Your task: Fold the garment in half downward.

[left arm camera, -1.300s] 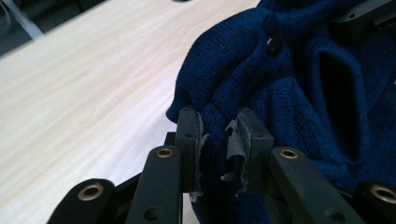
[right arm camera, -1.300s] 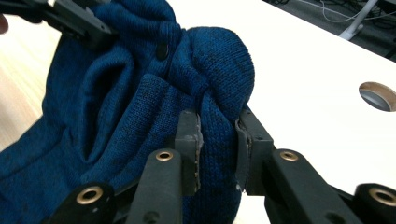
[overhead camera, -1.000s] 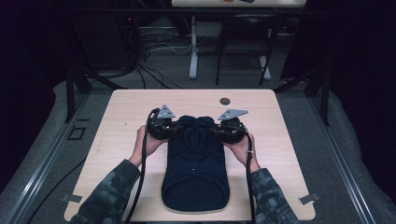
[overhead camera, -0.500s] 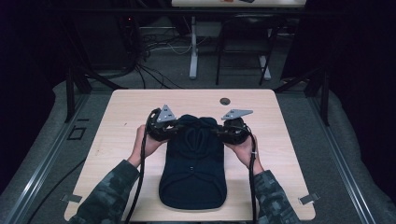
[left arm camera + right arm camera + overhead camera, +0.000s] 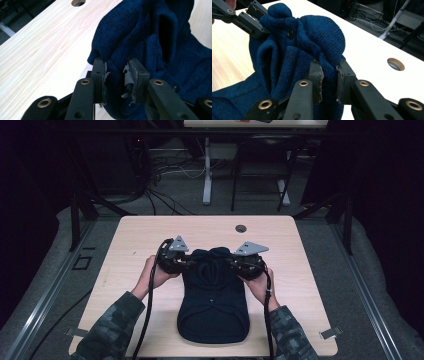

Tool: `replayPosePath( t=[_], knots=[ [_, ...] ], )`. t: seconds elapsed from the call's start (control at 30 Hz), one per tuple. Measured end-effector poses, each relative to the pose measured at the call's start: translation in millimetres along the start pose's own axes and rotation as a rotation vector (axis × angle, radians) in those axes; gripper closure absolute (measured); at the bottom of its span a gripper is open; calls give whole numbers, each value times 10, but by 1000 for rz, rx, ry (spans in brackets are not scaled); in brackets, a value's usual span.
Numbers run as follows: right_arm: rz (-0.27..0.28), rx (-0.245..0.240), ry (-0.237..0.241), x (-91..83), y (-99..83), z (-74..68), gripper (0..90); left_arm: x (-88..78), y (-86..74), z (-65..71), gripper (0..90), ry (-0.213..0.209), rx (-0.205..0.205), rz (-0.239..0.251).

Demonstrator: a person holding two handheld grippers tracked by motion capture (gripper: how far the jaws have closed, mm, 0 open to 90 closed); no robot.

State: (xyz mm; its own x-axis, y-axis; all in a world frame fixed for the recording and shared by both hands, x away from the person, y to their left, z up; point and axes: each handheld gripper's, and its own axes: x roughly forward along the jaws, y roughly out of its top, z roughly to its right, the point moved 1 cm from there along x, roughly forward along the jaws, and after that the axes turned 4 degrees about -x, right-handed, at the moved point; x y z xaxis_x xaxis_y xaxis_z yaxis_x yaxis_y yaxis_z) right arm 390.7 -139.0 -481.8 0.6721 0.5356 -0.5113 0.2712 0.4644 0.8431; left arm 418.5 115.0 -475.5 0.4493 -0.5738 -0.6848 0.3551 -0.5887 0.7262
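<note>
You hold the left gripper (image 5: pixel 186 261) and the right gripper (image 5: pixel 231 261) at either side of the far end of a dark blue knitted sweater (image 5: pixel 213 302) that lies folded on the middle of the wooden table (image 5: pixel 135 245). In the left gripper view your left gripper (image 5: pixel 115 72) has its jaws clamped on a bunched fold of the sweater (image 5: pixel 150 32), with the knit pinched between the pads. They have just eased open a little, yet the cloth is between them. In the right gripper view your right gripper (image 5: pixel 329 72) grips a thick fold of the sweater (image 5: pixel 299 45) too; its jaws have just closed further on it. A round hole (image 5: pixel 241 228) sits in the table beyond the sweater, near the far edge.
</note>
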Motion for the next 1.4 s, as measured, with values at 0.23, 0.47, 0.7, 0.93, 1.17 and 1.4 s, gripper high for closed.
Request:
replayPosePath(
  t=[0.23,0.47,0.7,0.93,1.17,1.4],
  knots=[
    [-13,-8,29,-64,-10,14,751,-76,-6,72,754,51,48,71],
    [-62,29,55,-94,-47,31,699,-90,55,201,760,151,146,93],
    [-98,56,79,-67,-93,18,704,-117,94,184,759,107,115,106],
    [-24,-14,13,-121,-148,-92,775,-128,52,164,702,47,66,75],
    [-9,-60,-11,-117,-164,-158,779,-70,-19,152,523,4,15,10],
    [0,-91,-14,-124,-160,-203,776,-38,-116,180,651,21,30,18]
  ],
)
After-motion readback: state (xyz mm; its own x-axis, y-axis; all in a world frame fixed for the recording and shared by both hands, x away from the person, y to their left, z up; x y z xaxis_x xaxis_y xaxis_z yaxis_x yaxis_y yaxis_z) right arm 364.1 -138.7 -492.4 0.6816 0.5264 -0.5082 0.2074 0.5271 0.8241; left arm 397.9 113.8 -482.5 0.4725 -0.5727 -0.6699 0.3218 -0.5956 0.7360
